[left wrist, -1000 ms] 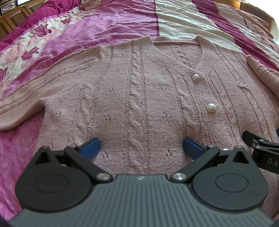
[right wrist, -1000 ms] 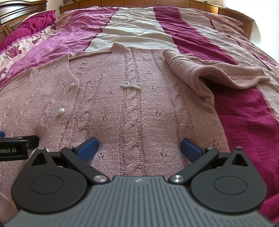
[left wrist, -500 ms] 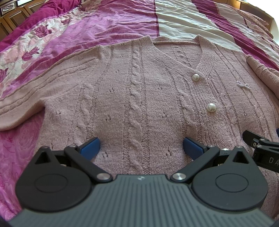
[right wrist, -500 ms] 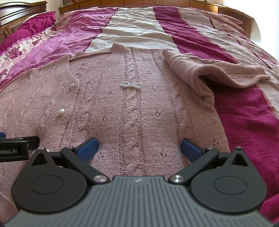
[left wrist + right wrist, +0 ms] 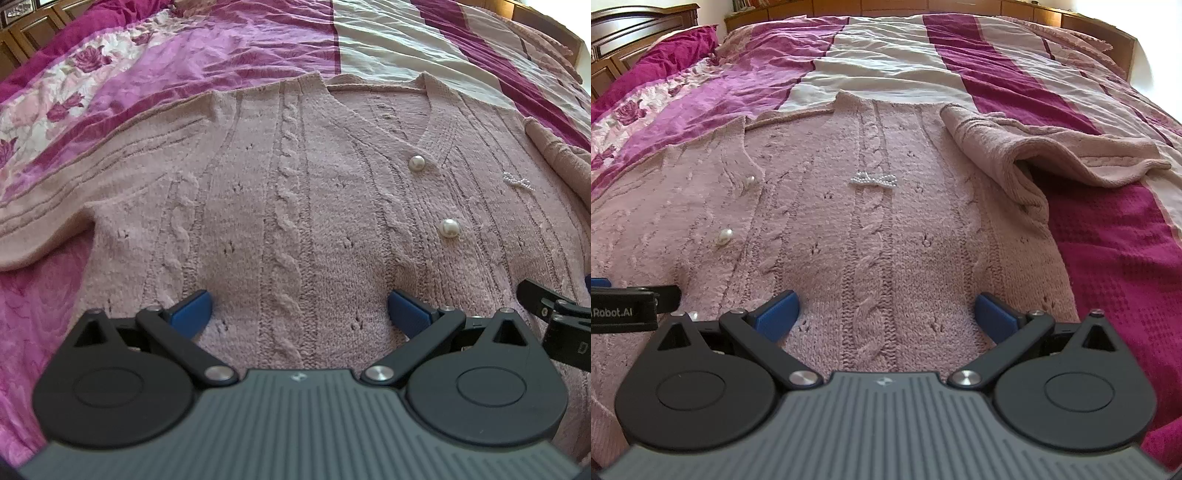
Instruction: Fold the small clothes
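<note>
A pink cable-knit cardigan [image 5: 295, 206] lies front-up on a bed [image 5: 1015, 55] covered in magenta, cream and floral stripes, its neckline toward the headboard end and its hem at the near edge. The left gripper [image 5: 299, 310] and right gripper [image 5: 884, 312] sit side by side at the hem, each with its blue fingers [image 5: 190, 308] spread wide and nothing between them. Two pearl buttons [image 5: 449, 229] run down the placket; a small beaded bow [image 5: 873, 180] is pinned on the right chest. The right sleeve [image 5: 1052, 147] is bunched and turned back at the bed's right side; the left sleeve [image 5: 74, 184] stretches flat toward the left edge.
</note>
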A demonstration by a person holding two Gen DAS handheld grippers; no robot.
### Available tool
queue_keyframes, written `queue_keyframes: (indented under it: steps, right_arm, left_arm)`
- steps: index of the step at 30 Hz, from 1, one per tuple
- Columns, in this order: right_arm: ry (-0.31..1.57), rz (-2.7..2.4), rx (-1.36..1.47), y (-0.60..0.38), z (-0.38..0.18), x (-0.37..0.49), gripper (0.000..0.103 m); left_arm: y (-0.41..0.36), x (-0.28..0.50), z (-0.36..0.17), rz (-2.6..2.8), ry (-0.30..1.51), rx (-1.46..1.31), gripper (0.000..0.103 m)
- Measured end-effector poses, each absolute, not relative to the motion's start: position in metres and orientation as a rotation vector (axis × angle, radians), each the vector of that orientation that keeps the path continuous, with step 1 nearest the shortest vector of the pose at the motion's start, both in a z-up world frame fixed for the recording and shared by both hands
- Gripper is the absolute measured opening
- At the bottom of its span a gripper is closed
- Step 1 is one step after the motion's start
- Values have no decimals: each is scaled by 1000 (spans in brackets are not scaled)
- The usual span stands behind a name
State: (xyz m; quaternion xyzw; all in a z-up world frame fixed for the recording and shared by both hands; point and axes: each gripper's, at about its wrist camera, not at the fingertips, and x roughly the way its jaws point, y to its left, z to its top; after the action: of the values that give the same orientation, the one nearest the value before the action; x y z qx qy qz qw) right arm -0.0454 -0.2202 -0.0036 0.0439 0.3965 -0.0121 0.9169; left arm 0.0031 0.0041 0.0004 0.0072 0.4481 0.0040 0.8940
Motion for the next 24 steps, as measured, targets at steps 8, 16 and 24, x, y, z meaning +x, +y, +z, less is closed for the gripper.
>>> queue_keyframes:
  steps: [8, 16, 24]
  right_arm:
    - [809, 82, 224, -250, 9, -47, 103]
    - [749, 85, 391, -300, 29, -52, 103]
    - [674, -26, 439, -357, 43, -44, 103]
  left_arm:
    - [4, 9, 3, -12, 972, 31, 103]
    - [3, 7, 10, -25, 969, 41, 103]
    - [5, 4, 25, -22, 927, 21, 103]
